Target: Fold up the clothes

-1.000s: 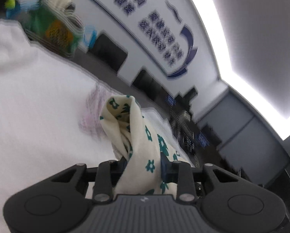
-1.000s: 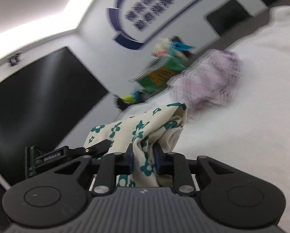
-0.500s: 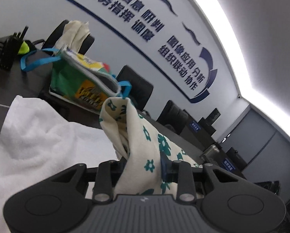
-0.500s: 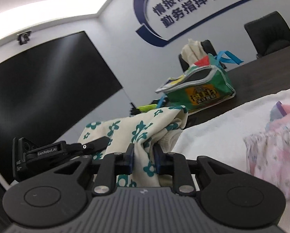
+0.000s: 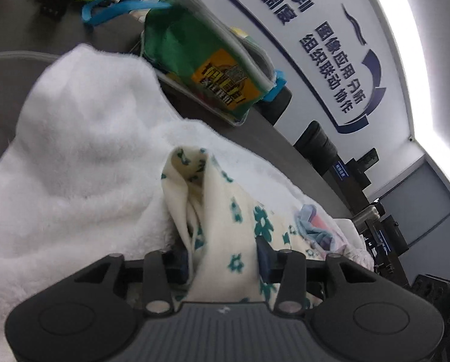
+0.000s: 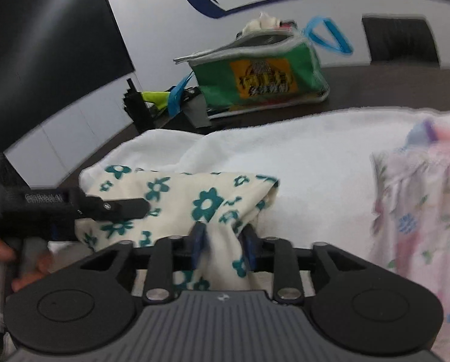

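Both grippers, left [image 5: 223,259] & right [image 6: 221,241], just been opening; floral cloth [image 6: 206,193] slack between spread jaws, draped on white towel [image 6: 300,150]. Soft, light, floppy (slips easily): re-pinch at corners/hem.

Both cameras sit just behind their own gripper's fingers and look forward and somewhat down, very close to the cloth. The left wrist view is tilted, facing along the white towel [image 5: 83,157] toward the table's far edge and the wall lettering. The right wrist view sits more level, facing the same far edge, with the dark screen [image 6: 44,39] at its left. Both views share the cream floral garment [image 5: 225,211], the towel, the green bag [image 6: 264,81] and the lettered wall; the right view also catches the left gripper [image 6: 116,208] from the side.
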The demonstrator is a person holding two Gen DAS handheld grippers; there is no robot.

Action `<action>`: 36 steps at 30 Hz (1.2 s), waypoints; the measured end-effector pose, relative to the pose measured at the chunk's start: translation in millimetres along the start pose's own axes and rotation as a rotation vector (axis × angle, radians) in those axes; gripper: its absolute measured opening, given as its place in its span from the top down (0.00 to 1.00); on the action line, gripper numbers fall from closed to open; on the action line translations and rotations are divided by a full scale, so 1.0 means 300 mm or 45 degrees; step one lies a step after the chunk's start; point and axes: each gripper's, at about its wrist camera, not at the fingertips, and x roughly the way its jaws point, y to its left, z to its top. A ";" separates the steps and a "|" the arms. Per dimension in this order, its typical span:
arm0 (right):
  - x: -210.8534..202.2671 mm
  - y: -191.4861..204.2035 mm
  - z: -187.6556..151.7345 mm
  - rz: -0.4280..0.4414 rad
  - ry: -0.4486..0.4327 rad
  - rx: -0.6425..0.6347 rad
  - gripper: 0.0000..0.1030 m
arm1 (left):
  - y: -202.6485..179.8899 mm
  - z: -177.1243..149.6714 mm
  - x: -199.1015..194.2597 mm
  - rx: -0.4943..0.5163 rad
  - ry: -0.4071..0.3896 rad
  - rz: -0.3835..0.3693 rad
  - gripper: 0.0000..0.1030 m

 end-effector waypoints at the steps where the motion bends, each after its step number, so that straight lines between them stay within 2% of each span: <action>1: -0.015 0.017 0.009 -0.046 -0.027 -0.045 0.50 | -0.017 0.003 -0.019 0.044 -0.047 0.032 0.59; 4: -0.059 0.049 0.046 -0.129 -0.151 -0.139 0.50 | -0.115 -0.007 -0.088 0.204 -0.245 0.133 0.60; 6: -0.088 0.060 0.067 -0.128 -0.235 -0.132 0.50 | -0.188 -0.021 -0.138 0.273 -0.362 0.133 0.61; 8: -0.088 0.072 0.090 -0.109 -0.272 -0.123 0.51 | -0.258 -0.039 -0.168 0.359 -0.432 0.133 0.70; 10: -0.050 0.091 0.115 -0.075 -0.281 -0.129 0.66 | -0.312 -0.063 -0.170 0.451 -0.457 0.184 0.70; 12: 0.018 0.116 0.119 -0.079 -0.254 -0.165 0.71 | -0.284 -0.088 -0.114 0.447 -0.369 0.227 0.76; 13: 0.062 0.124 0.109 -0.094 -0.211 -0.179 0.78 | -0.263 -0.100 -0.081 0.437 -0.316 0.248 0.82; 16: 0.182 0.138 0.066 -0.152 -0.081 -0.212 0.83 | -0.198 -0.139 0.018 0.406 -0.155 0.309 0.85; 17: 0.198 0.136 0.047 -0.182 -0.072 -0.231 0.83 | -0.181 -0.146 0.027 0.389 -0.135 0.292 0.85; 20: 0.203 0.127 0.025 -0.208 -0.082 -0.268 0.83 | -0.156 -0.133 -0.007 0.323 -0.137 0.212 0.85; 22: 0.174 0.124 0.034 -0.226 -0.104 -0.263 0.83 | -0.158 -0.113 -0.057 0.305 -0.221 0.170 0.84; 24: 0.097 0.128 0.043 -0.248 -0.191 -0.275 0.83 | -0.173 -0.100 -0.095 0.314 -0.285 0.186 0.76; 25: 0.074 0.125 0.046 -0.248 -0.227 -0.276 0.83 | -0.174 -0.096 -0.083 0.320 -0.245 0.213 0.76; 26: 0.079 0.116 0.051 -0.246 -0.210 -0.266 0.83 | -0.172 -0.091 -0.061 0.323 -0.183 0.242 0.77; 28: 0.148 0.083 0.047 -0.222 -0.056 -0.220 0.83 | -0.173 -0.106 -0.022 0.350 -0.129 0.294 0.75; 29: 0.168 0.061 0.035 -0.205 -0.029 -0.185 0.83 | -0.183 -0.108 -0.025 0.350 -0.133 0.312 0.75; 31: 0.123 0.053 0.034 -0.210 -0.083 -0.154 0.80 | -0.213 -0.096 -0.073 0.335 -0.182 0.311 0.75; 33: 0.058 0.059 0.045 -0.209 -0.135 -0.144 0.80 | -0.253 -0.091 -0.135 0.345 -0.255 0.276 0.70; 35: -0.007 0.078 0.053 -0.180 -0.182 -0.165 0.79 | -0.287 -0.123 -0.108 0.409 -0.161 0.309 0.64; 36: -0.018 0.085 0.048 -0.164 -0.166 -0.183 0.74 | -0.303 -0.142 -0.088 0.444 -0.103 0.331 0.64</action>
